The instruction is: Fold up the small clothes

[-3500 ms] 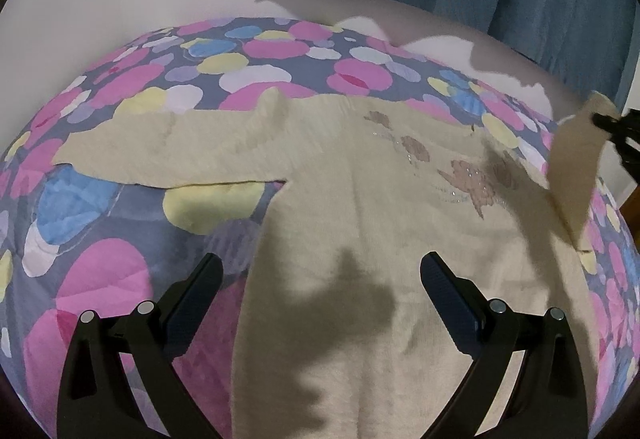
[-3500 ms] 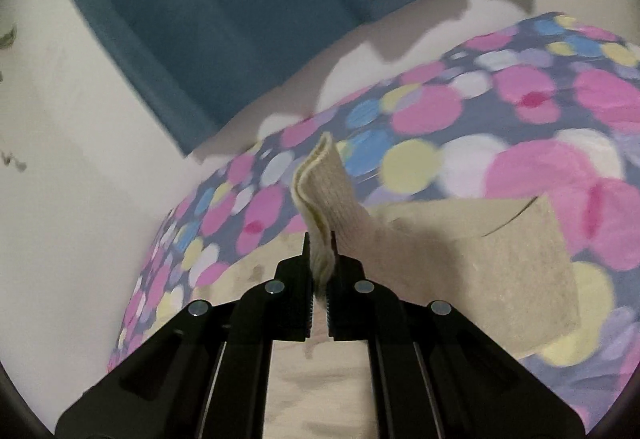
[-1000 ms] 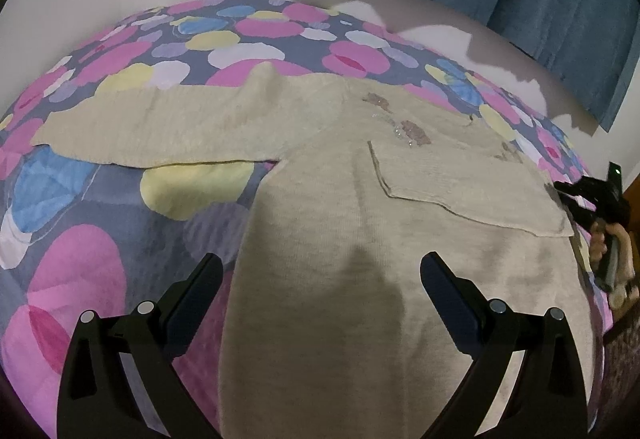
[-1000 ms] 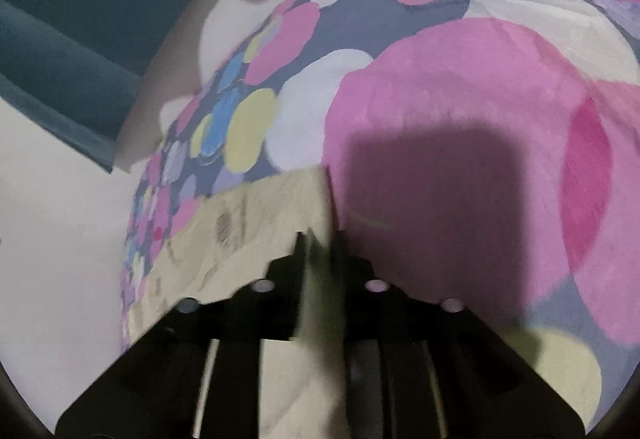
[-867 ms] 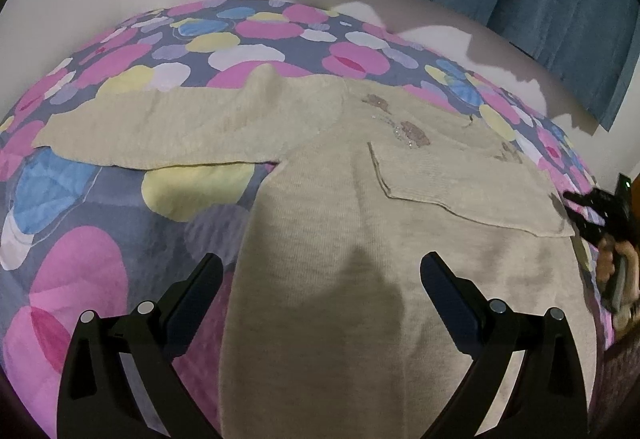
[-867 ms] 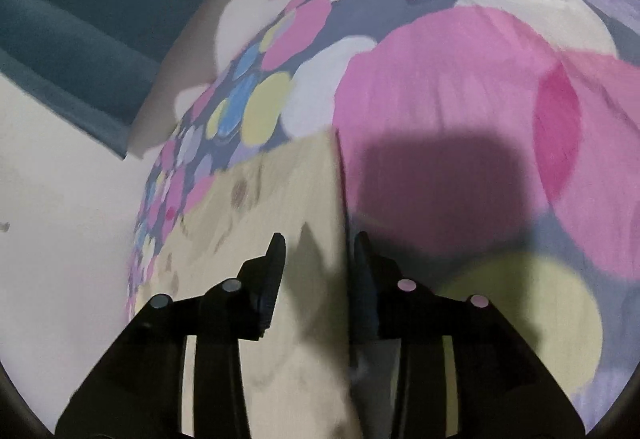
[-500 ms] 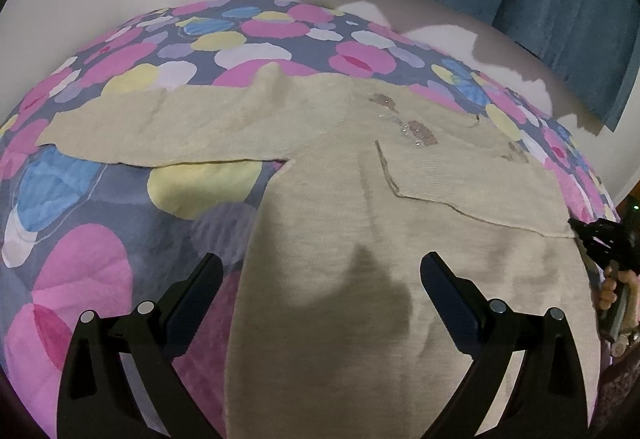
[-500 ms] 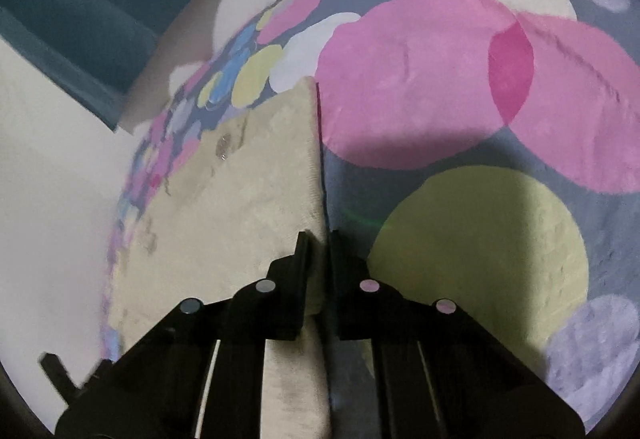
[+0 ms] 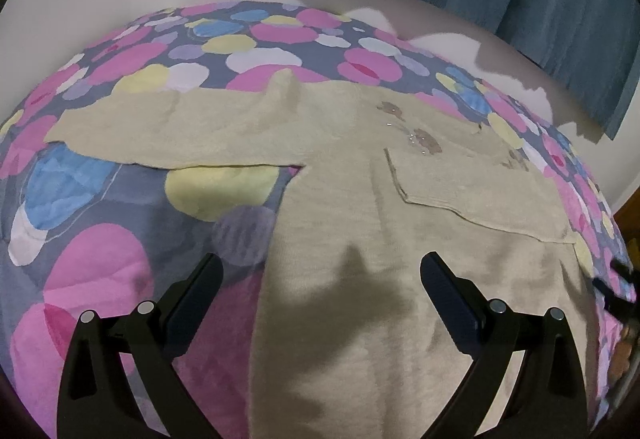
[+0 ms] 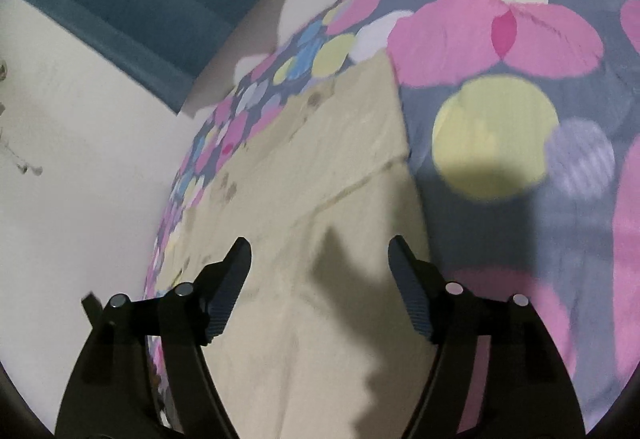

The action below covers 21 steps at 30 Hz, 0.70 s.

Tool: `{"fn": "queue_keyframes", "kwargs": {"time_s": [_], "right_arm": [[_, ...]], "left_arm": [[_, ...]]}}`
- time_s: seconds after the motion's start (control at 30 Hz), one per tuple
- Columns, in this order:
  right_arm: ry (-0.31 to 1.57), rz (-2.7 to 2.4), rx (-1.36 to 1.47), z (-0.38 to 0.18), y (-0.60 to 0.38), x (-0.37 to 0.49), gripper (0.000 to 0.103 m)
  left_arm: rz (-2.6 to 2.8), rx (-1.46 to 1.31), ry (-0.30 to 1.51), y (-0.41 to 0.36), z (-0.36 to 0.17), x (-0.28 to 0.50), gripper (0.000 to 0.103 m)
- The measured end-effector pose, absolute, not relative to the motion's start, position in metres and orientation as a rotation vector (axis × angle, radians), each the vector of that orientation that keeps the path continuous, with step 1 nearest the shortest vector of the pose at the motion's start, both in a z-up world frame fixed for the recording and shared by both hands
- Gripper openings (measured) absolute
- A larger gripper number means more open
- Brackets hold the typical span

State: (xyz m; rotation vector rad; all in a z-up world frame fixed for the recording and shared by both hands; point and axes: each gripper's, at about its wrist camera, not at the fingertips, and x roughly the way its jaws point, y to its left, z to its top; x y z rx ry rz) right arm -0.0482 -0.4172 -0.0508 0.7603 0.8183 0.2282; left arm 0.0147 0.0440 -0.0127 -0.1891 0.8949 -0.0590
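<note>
Beige knitted child's sweater (image 9: 360,239) is lying flat mid-bedspread (image 9: 100,207), one sleeve (image 9: 480,199) folded across its chest and the other sleeve (image 9: 168,135) still reaching toward the quilt's left edge, while left gripper (image 9: 320,287) and right gripper (image 10: 320,263) are hovering open-jawed, holding nothing.

The right gripper (image 10: 320,267) has let go of the sweater (image 9: 360,239); its raised sleeve (image 9: 480,199) now lies folded across the chest.
</note>
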Motion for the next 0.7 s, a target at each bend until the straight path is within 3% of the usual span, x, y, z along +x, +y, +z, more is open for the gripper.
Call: {"fn": "queue_keyframes", "kwargs": {"time_s": [0.33, 0.47, 0.7], "right_arm": [[0.917, 0.256, 0.701, -0.073, -0.379, -0.072, 0.071], [0.906, 0.270, 0.685, -0.072, -0.375, -0.074, 0.079], [0.895, 0.279, 0.685, -0.074, -0.376, -0.079, 0.082]], "left_arm": [[-0.001, -0.270, 0.890, 0.087, -0.014, 0.019, 0.098], [0.020, -0.326, 0.894, 0.114, -0.018, 0.024, 0.098], [0.112, -0.463, 0.875, 0.192, -0.030, 0.031, 0.098]]}}
